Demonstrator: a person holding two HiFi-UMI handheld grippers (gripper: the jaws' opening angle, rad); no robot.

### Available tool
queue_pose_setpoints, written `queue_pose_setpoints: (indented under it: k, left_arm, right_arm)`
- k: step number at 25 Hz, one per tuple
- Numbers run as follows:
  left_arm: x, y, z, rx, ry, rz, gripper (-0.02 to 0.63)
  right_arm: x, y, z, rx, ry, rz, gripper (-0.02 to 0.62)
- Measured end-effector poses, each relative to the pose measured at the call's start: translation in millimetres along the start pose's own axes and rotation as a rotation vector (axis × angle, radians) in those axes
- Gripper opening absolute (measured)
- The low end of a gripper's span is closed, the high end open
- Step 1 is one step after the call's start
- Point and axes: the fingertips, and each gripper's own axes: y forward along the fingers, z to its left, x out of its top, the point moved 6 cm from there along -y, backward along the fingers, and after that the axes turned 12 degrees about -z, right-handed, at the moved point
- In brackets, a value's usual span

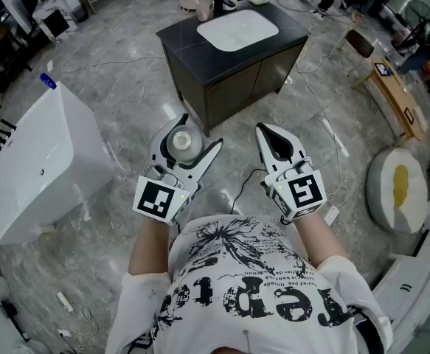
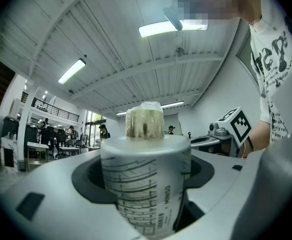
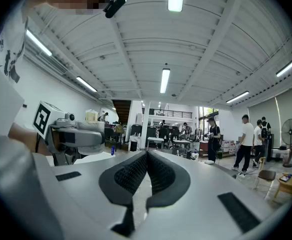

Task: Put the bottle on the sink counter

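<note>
Item: person in a white printed shirt (image 1: 251, 293), standing on the near side of the counter (image 1: 192, 46), a gripper in each hand. Left gripper (image 1: 200, 130): held level, short of the counter's near left corner; jaws spread wide and closed on the bottle (image 1: 183, 141), pads pressed to its sides. Bottle: white, printed label, cap wrapped in clear film, upright between the jaws, carried over the floor (image 1: 126, 87) and well apart from the counter. Right gripper (image 1: 263, 129): level, short of the counter's near right side; jaws fully together, nothing between them. Floor: grey marble pattern, cables trailing to the right of the counter. Counter: dark top on a dark two-door cabinet, white basin (image 1: 237, 29) set into it. Cup (image 1: 203, 7) and a dark container (image 1: 218, 2): stood at the counter's far edge, behind the basin. White tub (image 1: 37, 161): left of the counter, well apart. Wooden table (image 1: 395, 98): right of the counter, well apart.
</note>
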Motion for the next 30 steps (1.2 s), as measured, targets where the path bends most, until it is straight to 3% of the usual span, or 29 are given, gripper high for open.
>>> queue_pose_setpoints:
  k: [18, 22, 30]
  left_arm:
    - [-42.3, 33.8, 42.8, -0.004, 0.003, 0.04, 0.346]
    - [-51.0, 65.9, 53.5, 0.052, -0.008, -0.033, 0.345]
    - [-105.5, 187.7, 91.4, 0.174, 0.059, 0.042, 0.345]
  right_arm:
    - [-48.0, 49.2, -36.4, -0.03, 0.071, 0.038, 0.014]
    - [-63.0, 72.3, -71.8, -0.008, 0.09, 0.037, 0.014]
    - [-104.2, 156.0, -206.9, 0.128, 0.124, 0.037, 0.014]
